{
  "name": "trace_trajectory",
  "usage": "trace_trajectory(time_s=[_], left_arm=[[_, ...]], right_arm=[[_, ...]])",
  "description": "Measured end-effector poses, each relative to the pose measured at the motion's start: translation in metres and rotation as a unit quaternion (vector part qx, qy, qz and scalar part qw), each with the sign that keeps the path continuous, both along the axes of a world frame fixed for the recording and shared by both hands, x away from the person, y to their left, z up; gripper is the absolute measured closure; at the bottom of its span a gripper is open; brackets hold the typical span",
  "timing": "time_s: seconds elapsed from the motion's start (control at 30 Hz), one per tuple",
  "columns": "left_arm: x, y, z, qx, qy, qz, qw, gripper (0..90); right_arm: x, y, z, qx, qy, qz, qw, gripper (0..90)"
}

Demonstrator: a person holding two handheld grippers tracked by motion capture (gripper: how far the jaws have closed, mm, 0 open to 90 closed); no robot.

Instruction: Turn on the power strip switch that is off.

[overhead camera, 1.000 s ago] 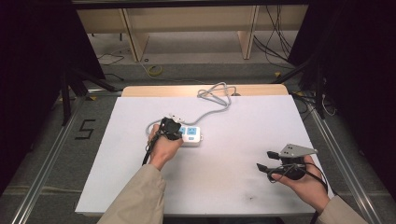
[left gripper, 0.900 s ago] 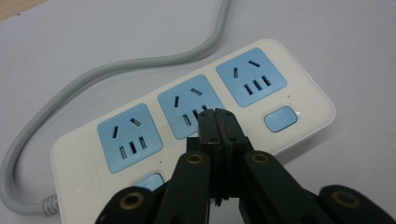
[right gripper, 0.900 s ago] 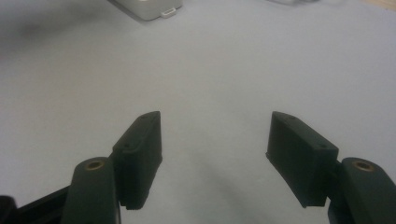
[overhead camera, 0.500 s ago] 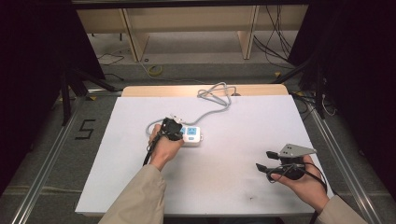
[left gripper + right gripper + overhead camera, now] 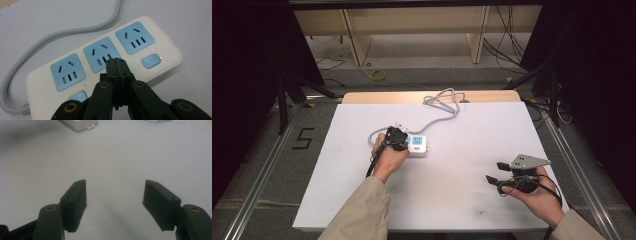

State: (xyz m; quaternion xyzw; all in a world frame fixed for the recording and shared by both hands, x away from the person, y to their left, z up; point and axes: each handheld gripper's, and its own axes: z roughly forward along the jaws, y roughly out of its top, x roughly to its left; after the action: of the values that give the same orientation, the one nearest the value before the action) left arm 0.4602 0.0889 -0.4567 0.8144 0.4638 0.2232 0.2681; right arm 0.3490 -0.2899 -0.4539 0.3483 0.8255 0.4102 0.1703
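Near the middle of the white table sheet (image 5: pixel 462 200) lies the white three-socket power strip with blue faces (image 5: pixel 105 62), where the clenched, empty left gripper (image 5: pixel 116 61) should press squarely on a blue switch (image 5: pixel 151 61), while the right gripper (image 5: pixel 113 195) waits released, right and nearer.

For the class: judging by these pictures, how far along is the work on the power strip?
Done: nothing visibly finished; the power strip lies flat on the white table, all three sockets empty.

In hand: the left gripper, jaws pressed together, has its tip over the strip's front edge below the middle socket, between the two blue buttons.

Left: likely pressing a button. The right gripper waits open, holding nothing.
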Motion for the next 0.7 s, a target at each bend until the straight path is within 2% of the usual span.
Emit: trace_trajectory(time_s=[0.7], left_arm=[[0.0002, 0.0027, -0.0001, -0.012, 0.0, -0.001, 0.9999, 90.0]], right_arm=[[0.0011, -0.001, 0.0007, -0.001, -0.004, 0.001, 1.0, 35.7]])
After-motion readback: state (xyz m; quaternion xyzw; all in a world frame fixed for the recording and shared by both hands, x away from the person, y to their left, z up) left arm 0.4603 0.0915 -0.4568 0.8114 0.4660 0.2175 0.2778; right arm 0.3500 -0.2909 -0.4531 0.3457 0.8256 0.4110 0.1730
